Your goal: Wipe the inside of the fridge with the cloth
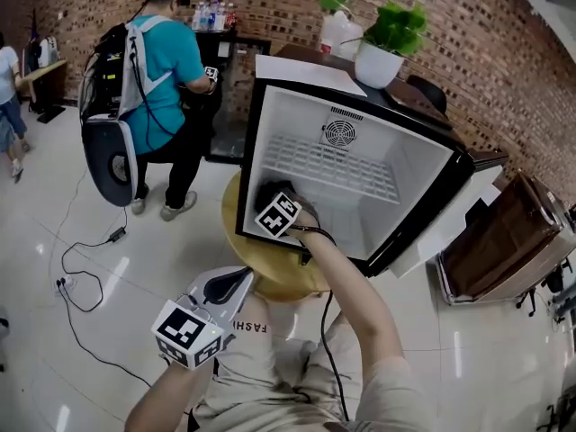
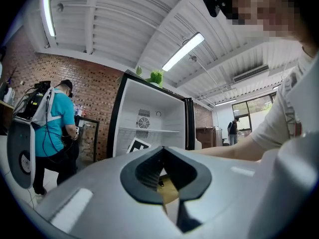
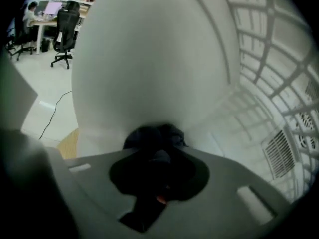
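Right gripper view: dark crumpled cloth point(image 3: 154, 133) is pinched in the right gripper point(image 3: 158, 156), jaws narrow on it. It sits against the white left inner wall of the small black-framed fridge point(image 1: 409, 183), low near the front. Left gripper point(image 2: 168, 195) has jaws together, empty, held back from the round wooden table point(image 1: 270, 273) under the fridge.

The only legible print is on the person's light shirt point(image 1: 270, 358), in the lower middle of the head view: dark capital letters, upside down from this camera, reading "FASH", with the rest hidden. The marker cube at lower left point(image 1: 187, 331) and the second marker cube near the frame's centre point(image 1: 277, 214) carry black-and-white square patterns, not letters. The bottle labels point(image 1: 211, 13) at upper left are too small to read.
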Demonstrator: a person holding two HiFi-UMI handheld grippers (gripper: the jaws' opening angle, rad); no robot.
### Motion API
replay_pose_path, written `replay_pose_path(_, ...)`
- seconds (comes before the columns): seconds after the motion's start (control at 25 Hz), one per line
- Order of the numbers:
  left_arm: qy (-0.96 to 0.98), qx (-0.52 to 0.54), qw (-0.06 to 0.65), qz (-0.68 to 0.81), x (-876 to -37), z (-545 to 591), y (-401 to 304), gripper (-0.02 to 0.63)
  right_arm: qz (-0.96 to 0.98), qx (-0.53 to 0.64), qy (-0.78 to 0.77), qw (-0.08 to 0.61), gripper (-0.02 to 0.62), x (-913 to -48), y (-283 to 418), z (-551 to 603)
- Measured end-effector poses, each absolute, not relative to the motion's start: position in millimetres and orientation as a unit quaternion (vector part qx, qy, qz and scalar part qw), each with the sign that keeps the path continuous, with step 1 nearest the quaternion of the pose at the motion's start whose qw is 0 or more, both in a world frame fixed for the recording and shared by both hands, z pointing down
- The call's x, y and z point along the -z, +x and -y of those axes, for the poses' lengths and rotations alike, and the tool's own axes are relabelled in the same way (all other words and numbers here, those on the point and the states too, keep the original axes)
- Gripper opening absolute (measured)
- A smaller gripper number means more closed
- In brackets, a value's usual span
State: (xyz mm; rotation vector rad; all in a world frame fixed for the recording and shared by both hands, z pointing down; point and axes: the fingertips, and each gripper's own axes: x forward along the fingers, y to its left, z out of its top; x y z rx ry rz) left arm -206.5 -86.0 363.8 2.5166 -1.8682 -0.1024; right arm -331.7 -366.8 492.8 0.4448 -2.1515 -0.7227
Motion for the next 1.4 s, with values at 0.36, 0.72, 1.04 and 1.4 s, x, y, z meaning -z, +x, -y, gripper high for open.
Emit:
replay_pose_path(0.36,0.804,0.03,0.007,0.594,-365,89,-205,0.0,0.729,0.278,0.292,0.553,0.058,-509,-181,448)
replay_pose_path(0.72,0.812,0.025,0.003,0.583,-363,90,-189,0.0,0.624,0.319,0.332,0.631,0.06,-493,-120,470)
replay_pose_path(1.04,0.808,0.025,0.0,0.588,-363,89,-194,0.0,0.876,0.291,0.117,0.366,0.06,-471,-309,322)
replay_pose_path(1.4,0.809,0.024,-0.013,0.588,-359,89,-194,0.0,0.814,0.26,0.197,0.481,0.058,-503,-234,375)
